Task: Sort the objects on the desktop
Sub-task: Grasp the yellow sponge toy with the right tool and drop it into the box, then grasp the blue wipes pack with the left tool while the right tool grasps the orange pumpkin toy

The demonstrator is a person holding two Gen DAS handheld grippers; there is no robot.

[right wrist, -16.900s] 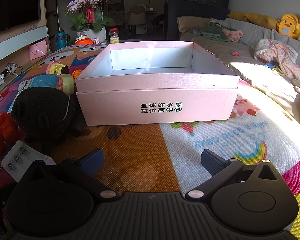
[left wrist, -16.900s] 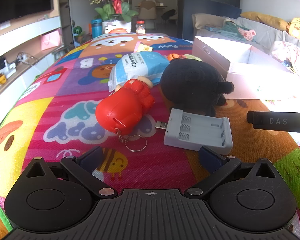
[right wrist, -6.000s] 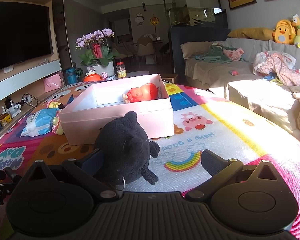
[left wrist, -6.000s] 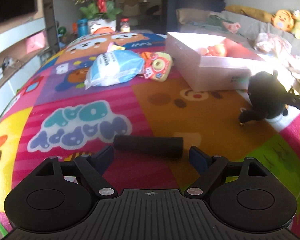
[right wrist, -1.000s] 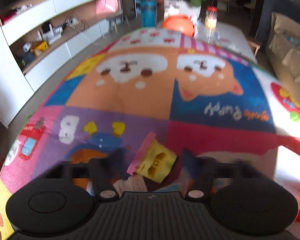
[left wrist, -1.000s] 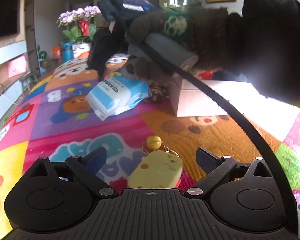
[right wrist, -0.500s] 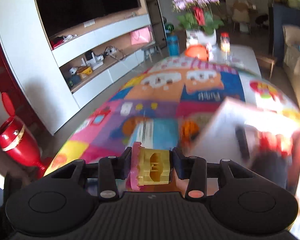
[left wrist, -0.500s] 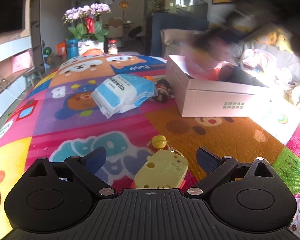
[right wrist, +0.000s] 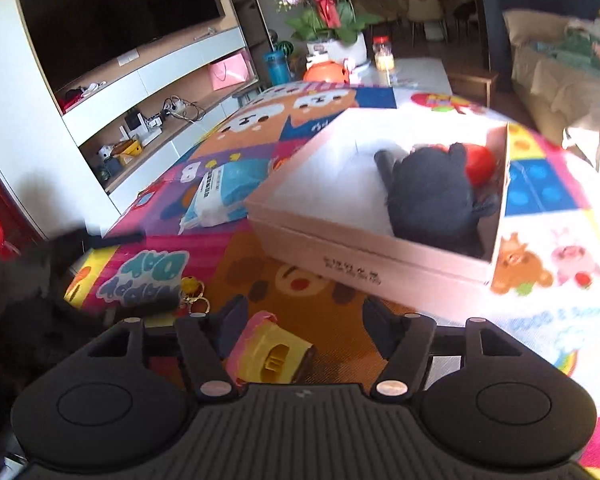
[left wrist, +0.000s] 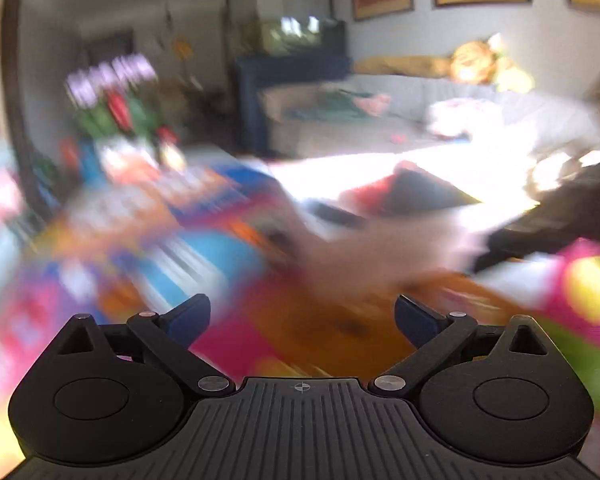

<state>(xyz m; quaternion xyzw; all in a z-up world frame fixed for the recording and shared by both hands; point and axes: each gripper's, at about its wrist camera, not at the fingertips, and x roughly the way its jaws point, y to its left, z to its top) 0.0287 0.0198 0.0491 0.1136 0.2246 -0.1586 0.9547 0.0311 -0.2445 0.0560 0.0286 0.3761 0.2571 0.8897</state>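
Observation:
In the right wrist view the pink box sits on the colourful mat and holds a black plush toy, a red toy and a dark cylinder. My right gripper has its jaws apart; a yellow and pink toy lies loose between them, near the left finger. A blue wipes pack lies left of the box. A yellow keychain lies on the mat. The left wrist view is heavily blurred; my left gripper is open and empty, with the box ahead.
A TV and shelf unit stand at the left. A flower pot and a jar stand beyond the mat. A sofa is at the right. A dark sleeve shows at the left edge.
My right gripper has opened and the yellow and pink toy sits loose between its fingers, now near the box. My left gripper has swung away fast; the cheese toy is out of its view.

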